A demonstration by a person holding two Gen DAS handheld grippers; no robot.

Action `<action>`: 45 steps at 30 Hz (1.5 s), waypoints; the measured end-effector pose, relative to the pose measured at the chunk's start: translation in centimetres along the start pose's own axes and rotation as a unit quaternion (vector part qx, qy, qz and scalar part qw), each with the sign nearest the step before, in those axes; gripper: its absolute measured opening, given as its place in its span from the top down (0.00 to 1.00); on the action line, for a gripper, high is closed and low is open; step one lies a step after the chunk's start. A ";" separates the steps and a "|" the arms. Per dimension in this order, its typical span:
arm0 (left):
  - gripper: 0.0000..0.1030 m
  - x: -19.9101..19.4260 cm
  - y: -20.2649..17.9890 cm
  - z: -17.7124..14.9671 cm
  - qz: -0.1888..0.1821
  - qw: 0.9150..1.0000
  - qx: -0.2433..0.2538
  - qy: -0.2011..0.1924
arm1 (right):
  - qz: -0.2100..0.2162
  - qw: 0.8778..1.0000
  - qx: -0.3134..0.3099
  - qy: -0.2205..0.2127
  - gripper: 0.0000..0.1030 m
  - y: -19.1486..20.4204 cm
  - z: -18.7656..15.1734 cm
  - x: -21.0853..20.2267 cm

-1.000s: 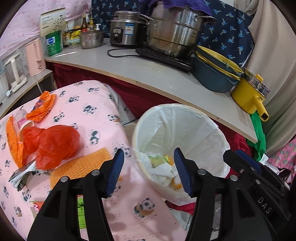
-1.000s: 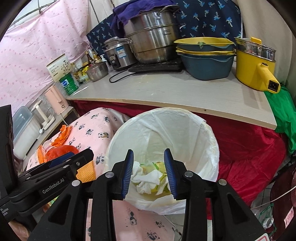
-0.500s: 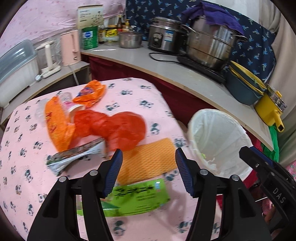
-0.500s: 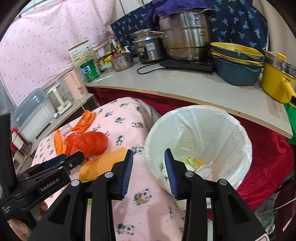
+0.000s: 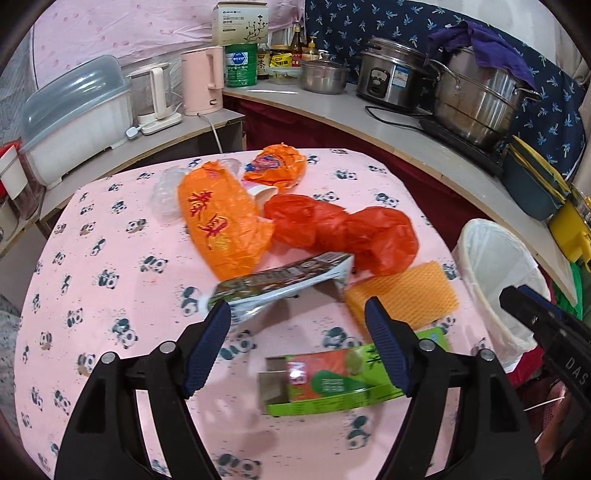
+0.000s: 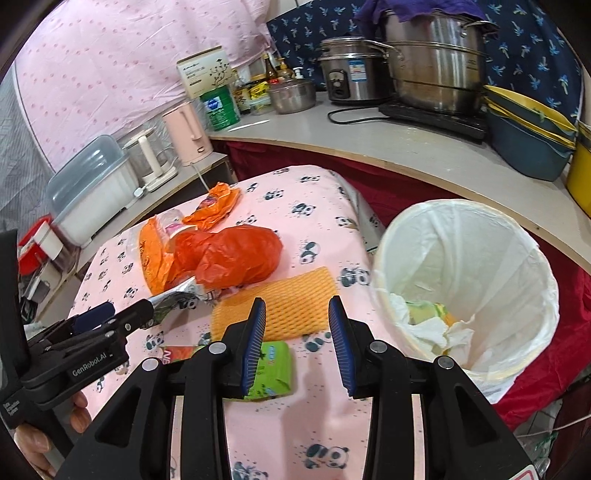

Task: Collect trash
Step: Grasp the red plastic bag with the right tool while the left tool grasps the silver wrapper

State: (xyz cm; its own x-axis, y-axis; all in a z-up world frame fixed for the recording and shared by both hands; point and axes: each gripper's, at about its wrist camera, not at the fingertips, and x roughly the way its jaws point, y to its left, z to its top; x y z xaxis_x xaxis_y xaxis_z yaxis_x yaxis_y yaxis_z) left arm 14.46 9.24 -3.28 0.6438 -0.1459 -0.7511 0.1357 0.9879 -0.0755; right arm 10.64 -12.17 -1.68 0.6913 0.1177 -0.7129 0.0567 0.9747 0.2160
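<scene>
Here, both jaws are spread and nothing is gripped: the left gripper (image 5: 297, 345) is held over the green packet (image 5: 332, 384) (flat on the panda cloth (image 5: 110, 295)), the right gripper (image 6: 297, 341) beside the lined bin (image 6: 517, 236).

**A crowded kitchen corner, draped in cloth**

A pale curved worktop (image 5: 399, 136) runs along the back, with a dark red skirt (image 6: 388, 184) hanging below its edge. Pink dotted fabric (image 6: 110, 66) covers the wall on the left; navy fabric with a pale leaf print (image 5: 388, 22) covers it on the right. A lower side shelf (image 5: 147, 140) on the left carries a pink kettle (image 5: 201, 81), a glass kettle (image 5: 153, 96) and a lidded plastic box (image 5: 77, 110). On the worktop stand a rice cooker (image 6: 347, 74), a big steel steamer pot (image 6: 436, 62) under a purple cloth (image 5: 487, 48), stacked basins (image 6: 528, 140), bottles and a green tin (image 5: 241, 70). The light is even and soft.
</scene>
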 end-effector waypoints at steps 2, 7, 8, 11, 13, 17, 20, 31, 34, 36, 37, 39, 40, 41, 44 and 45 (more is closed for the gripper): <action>0.27 0.2 0.7 -0.1 0.004 1.000 0.013 0.000 | 0.008 1.000 -0.001 0.004 0.66 0.6 0.2 0.5; 0.26 1.2 1.9 0.1 0.010 0.999 0.045 -0.002 | 0.015 1.000 -0.015 0.007 0.55 2.7 0.9 1.9; 0.26 1.6 2.1 0.2 0.009 0.998 0.054 -0.002 | 0.015 1.000 -0.018 0.008 0.54 3.0 1.1 2.4; 0.25 2.7 2.0 0.4 0.003 0.997 0.082 -0.003 | 0.016 1.000 -0.022 0.012 0.51 3.8 1.7 3.7; 0.26 3.6 1.9 0.6 0.002 0.995 0.102 -0.003 | 0.018 1.000 -0.018 0.016 0.50 4.1 2.1 4.7; 0.26 5.2 1.5 1.0 -0.006 0.992 0.129 -0.001 | 0.019 0.999 -0.009 0.029 0.50 4.3 2.9 7.1; 0.31 6.6 1.4 1.3 -0.017 0.991 0.133 0.011 | 0.019 0.999 -0.002 0.039 0.50 4.4 3.3 8.7; 0.75 7.2 1.9 1.5 -0.052 0.992 0.111 0.028 | 0.036 0.997 0.005 0.063 0.55 5.1 3.5 11.6; 0.83 6.5 2.4 1.5 -0.055 0.993 0.096 0.028 | 0.043 0.997 0.005 0.057 0.53 5.3 3.6 11.0; 0.84 6.1 2.9 1.4 -0.061 0.995 0.078 0.033 | 0.047 0.997 0.006 0.054 0.47 5.5 3.8 10.7; 0.84 6.0 3.1 1.4 -0.061 0.995 0.073 0.034 | 0.046 0.998 0.005 0.053 0.46 5.6 3.9 10.7; 0.84 5.8 3.3 1.3 -0.057 0.996 0.065 0.035 | 0.042 0.998 0.003 0.054 0.46 5.9 4.1 11.1; 0.84 5.7 3.4 1.3 -0.056 0.996 0.062 0.035 | 0.042 0.998 0.003 0.056 0.46 5.9 4.2 11.4; 0.84 5.6 3.6 1.3 -0.055 0.996 0.055 0.036 | 0.043 0.997 0.006 0.060 0.46 5.9 4.2 11.8; 0.84 5.3 4.0 1.4 -0.055 0.997 0.041 0.036 | 0.049 0.996 0.016 0.079 0.57 5.8 3.9 13.2; 0.84 5.2 4.2 1.5 -0.055 0.997 0.039 0.036 | 0.053 0.995 0.017 0.085 0.78 5.8 3.8 13.4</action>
State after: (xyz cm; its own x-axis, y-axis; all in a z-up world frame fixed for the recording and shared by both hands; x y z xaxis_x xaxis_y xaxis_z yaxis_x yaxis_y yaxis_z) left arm 19.45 12.51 -6.51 0.5668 -0.2461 -0.7862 0.2627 0.9585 -0.1106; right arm 23.00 -5.64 -7.45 0.5631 0.2527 -0.7868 0.0157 0.9487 0.3159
